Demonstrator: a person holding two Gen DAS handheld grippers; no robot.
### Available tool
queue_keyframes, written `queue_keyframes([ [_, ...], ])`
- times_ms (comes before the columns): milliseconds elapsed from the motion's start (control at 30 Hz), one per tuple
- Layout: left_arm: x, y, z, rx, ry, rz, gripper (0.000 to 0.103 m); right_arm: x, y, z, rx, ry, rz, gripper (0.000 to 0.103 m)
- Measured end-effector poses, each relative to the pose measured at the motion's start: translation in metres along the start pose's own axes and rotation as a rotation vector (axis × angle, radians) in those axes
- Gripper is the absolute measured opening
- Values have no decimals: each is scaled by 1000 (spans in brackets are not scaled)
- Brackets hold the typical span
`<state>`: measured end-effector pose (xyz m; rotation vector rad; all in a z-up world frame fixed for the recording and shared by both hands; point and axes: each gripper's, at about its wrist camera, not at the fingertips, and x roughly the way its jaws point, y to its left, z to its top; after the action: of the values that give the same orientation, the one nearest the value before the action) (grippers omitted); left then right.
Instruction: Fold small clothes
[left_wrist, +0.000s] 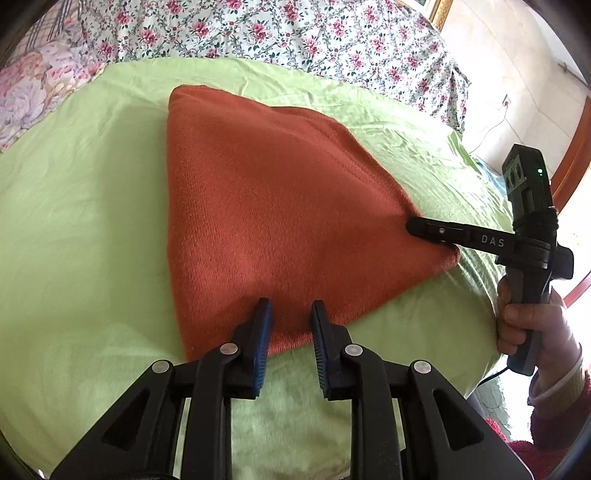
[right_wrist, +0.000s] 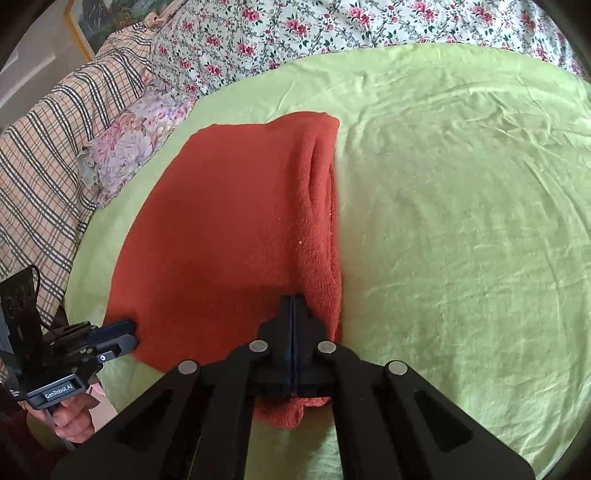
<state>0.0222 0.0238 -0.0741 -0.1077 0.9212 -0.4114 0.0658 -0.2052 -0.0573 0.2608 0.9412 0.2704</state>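
A rust-orange knit garment (left_wrist: 266, 199) lies folded on a green sheet (left_wrist: 81, 221), well inside its borders. The left gripper (left_wrist: 291, 314) hovers at the garment's near hem, its fingers narrowly parted with nothing pinched. The right gripper (right_wrist: 293, 306) has its fingers pressed together over the garment's thick folded edge (right_wrist: 323, 206); whether cloth is pinched is unclear. Bare sheet lies wide beyond that fold; floral bedding (right_wrist: 295, 22) borders the far side.

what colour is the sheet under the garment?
Light green sheet, plain and wrinkled; clearest in the right wrist view.
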Motion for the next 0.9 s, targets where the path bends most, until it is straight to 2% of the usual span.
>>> queue_keyframes([
  [233,-12,2,-7,-21,9,31,28,-20,2,-15,25,-21,-32,0],
  [300,-18,2,-12,-29,13,39,30,-28,4,-19,36,-28,-32,3],
  [367,-21,3,-15,-36,21,50,32,-37,8,-22,35,-32,-75,10],
  [433,-26,5,-19,-41,24,68,36,-43,9,-26,42,-33,-97,28],
  [600,-43,18,-21,-75,3,89,45,-61,15,-36,50,-53,-82,33],
  [667,-50,21,-21,-85,-7,102,49,-65,20,-41,40,-54,-78,37],
  [733,-55,22,-23,-80,-13,123,52,-66,26,-44,28,-50,-78,47],
  [900,-66,21,-27,-68,-14,145,60,-65,39,-57,-8,-25,-56,57],
])
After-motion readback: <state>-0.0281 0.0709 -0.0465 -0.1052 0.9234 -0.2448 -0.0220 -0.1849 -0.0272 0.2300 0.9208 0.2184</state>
